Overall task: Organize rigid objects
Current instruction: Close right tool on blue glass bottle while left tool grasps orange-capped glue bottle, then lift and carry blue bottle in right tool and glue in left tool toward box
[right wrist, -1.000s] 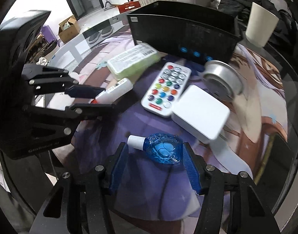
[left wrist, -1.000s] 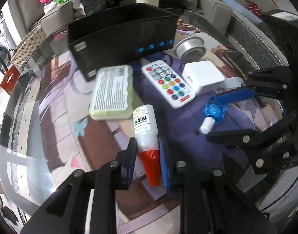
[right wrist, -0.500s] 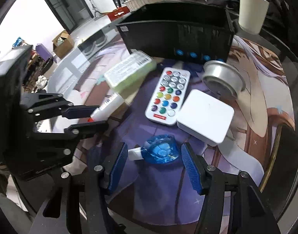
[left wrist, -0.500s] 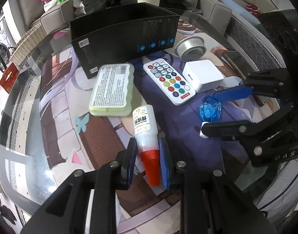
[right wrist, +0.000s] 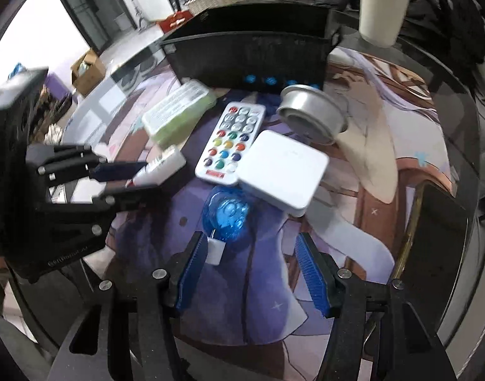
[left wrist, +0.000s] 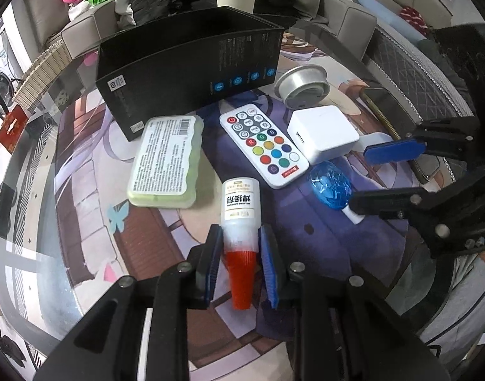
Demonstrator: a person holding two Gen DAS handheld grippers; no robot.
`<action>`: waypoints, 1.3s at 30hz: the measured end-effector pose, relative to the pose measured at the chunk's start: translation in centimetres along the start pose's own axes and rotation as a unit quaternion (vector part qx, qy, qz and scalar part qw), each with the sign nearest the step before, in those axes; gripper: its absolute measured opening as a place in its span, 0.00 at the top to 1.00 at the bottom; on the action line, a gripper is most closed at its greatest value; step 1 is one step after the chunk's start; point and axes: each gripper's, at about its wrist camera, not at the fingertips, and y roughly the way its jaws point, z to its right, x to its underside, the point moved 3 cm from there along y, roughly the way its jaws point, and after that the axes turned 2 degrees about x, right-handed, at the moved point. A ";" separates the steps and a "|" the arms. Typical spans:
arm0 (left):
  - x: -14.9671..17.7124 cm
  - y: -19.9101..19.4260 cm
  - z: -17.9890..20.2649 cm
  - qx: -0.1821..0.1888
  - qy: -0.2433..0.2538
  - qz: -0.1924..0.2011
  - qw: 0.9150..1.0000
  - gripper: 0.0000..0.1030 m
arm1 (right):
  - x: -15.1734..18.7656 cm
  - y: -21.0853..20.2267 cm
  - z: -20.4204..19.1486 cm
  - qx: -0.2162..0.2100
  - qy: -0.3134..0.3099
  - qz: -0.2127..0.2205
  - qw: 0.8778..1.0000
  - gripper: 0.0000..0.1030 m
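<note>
Glue bottle sits clamped between left gripper pads.

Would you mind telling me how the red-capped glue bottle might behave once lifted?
The glue bottle looks like stiff, light plastic. Lying round-bodied, it may roll if released. The left claw pinches near the tapering cap, so it might slip.
</note>
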 end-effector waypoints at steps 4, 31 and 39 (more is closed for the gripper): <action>-0.3 0.0 0.1 -0.003 0.002 0.006 1.000 0.70 | -0.3 0.1 -0.7 -0.011 -0.009 0.013 1.000 0.42; -1.2 -0.6 0.9 -0.015 0.016 0.034 0.999 0.77 | -0.2 0.7 -2.7 0.018 -0.055 0.038 0.998 0.70; -1.9 -4.1 0.9 -0.006 0.009 0.123 0.992 0.77 | -0.9 -2.5 -2.8 0.003 -0.048 0.109 0.993 0.70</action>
